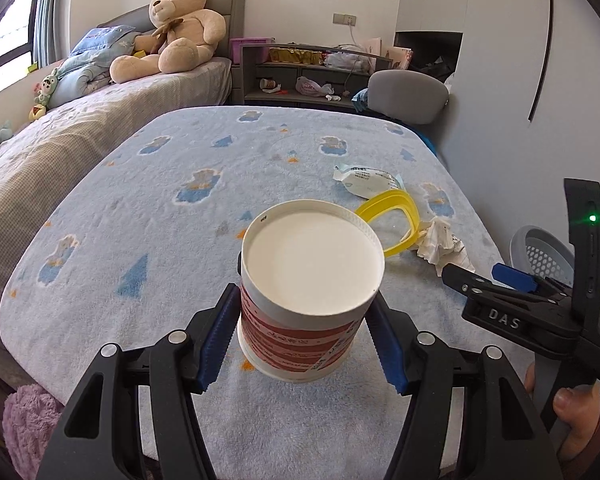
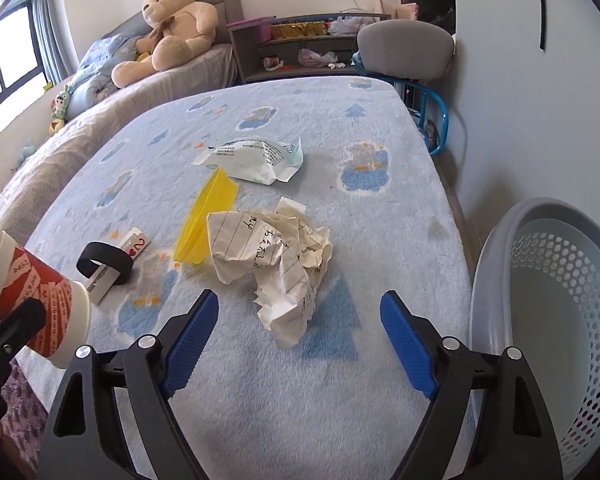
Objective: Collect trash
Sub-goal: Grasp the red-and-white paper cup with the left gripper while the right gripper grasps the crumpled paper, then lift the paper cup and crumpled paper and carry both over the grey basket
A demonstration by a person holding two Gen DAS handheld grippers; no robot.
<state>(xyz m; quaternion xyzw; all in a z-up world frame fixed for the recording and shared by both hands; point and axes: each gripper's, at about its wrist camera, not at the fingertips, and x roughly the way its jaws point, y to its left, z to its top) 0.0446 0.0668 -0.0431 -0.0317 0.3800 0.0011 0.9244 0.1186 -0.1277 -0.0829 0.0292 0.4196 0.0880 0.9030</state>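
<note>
My left gripper [image 1: 302, 334] is shut on a red-and-white paper cup [image 1: 312, 280], held upside down above the blue blanket; the cup also shows at the left edge of the right wrist view [image 2: 40, 300]. My right gripper [image 2: 300, 332] is open and empty, just in front of a crumpled lined paper [image 2: 276, 264], which also shows in the left wrist view [image 1: 440, 242]. A yellow plastic lid [image 2: 204, 216] lies behind the paper. A white wrapper [image 2: 256, 158] lies farther back. A black band on a small card [image 2: 108, 266] lies to the left.
A grey perforated basket [image 2: 548, 304] stands off the table's right edge, beside my right gripper. The table is covered by a blue fleece blanket [image 2: 284, 112]. A bed with a teddy bear [image 1: 176, 28] lies to the left; a grey chair [image 1: 408, 94] stands behind the table.
</note>
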